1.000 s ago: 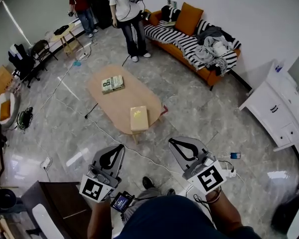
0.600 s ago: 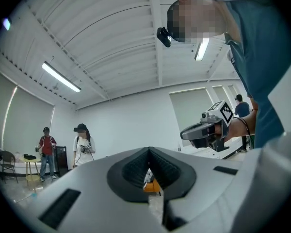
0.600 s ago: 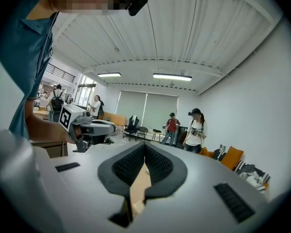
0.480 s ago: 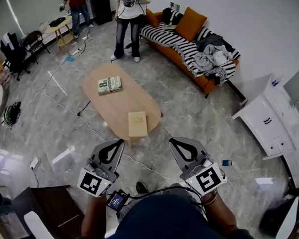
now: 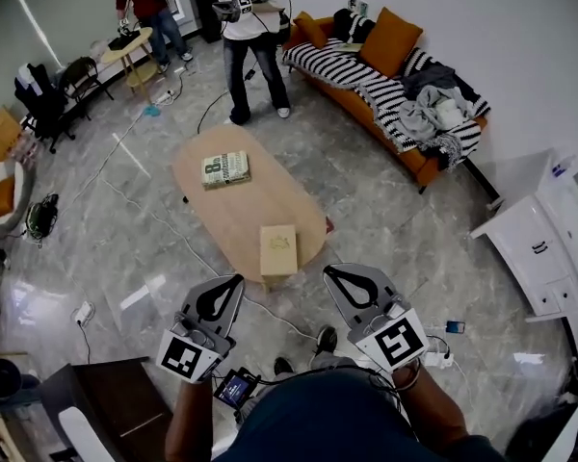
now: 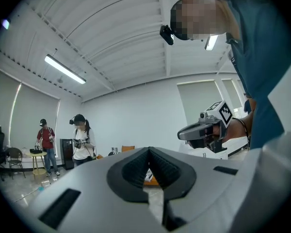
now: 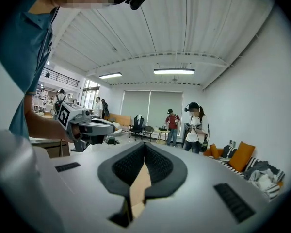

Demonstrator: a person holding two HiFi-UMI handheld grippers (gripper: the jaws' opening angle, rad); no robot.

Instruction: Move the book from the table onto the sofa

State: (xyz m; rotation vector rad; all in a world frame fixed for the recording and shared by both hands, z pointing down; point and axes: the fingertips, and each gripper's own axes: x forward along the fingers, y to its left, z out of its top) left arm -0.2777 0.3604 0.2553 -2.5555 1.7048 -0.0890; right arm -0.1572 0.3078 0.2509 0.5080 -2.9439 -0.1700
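Note:
The book (image 5: 225,168), green and white, lies flat on the far end of the oval wooden table (image 5: 241,210). The orange sofa (image 5: 390,104) stands against the far right wall under a striped throw and a heap of clothes. My left gripper (image 5: 234,281) and right gripper (image 5: 329,272) hover side by side just short of the table's near end, both shut and empty, pointing level toward the table. In the left gripper view the left gripper (image 6: 148,151) has its jaws together; the right gripper (image 7: 145,146) looks the same in its own view.
A tan box (image 5: 278,249) sits on the table's near end. A person (image 5: 248,37) stands beyond the table; another person (image 5: 143,3) is by a small side table (image 5: 130,51). Cables (image 5: 164,224) cross the floor. A white cabinet (image 5: 535,248) stands at right.
The table and box have come nearer to both grippers as I stepped forward. The standing person shifted slightly. Both grippers remain shut.

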